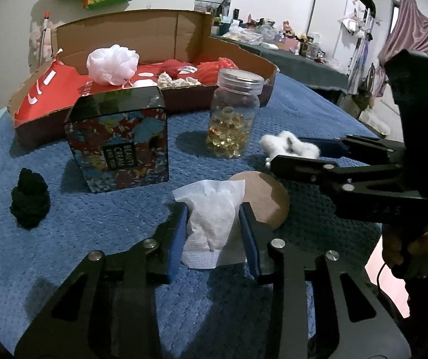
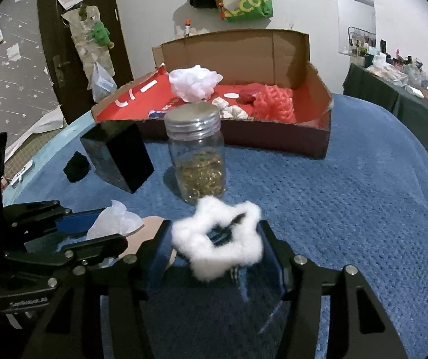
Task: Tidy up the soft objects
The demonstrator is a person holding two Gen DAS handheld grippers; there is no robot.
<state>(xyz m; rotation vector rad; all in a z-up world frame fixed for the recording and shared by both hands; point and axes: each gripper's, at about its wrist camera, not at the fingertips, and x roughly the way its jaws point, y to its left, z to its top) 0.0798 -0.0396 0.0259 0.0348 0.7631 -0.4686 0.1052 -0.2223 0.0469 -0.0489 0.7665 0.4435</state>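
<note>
A crumpled white tissue (image 1: 214, 197) lies on the blue towel, and my left gripper (image 1: 212, 218) is shut on it, a blue pad pressing each side. My right gripper (image 2: 216, 230) is shut on a fluffy white star-shaped ring (image 2: 196, 257) with a dark clip in its middle. In the left wrist view the right gripper (image 1: 285, 151) comes in from the right with the fluffy ring (image 1: 291, 145) at its tips. The open cardboard box (image 1: 184, 33) with red lining stands at the back. It holds a white mesh puff (image 1: 112, 62), red knitted pieces (image 1: 214, 70) and a cream cloth (image 1: 178, 82).
A floral beauty cream tin (image 1: 121, 137) and a clear jar of golden capsules (image 1: 232, 116) stand between the grippers and the box. A black yarn ball (image 1: 30, 200) lies at the left. A tan round pad (image 1: 271, 197) lies under the tissue's right side. A blue towel (image 1: 64, 254) covers the table.
</note>
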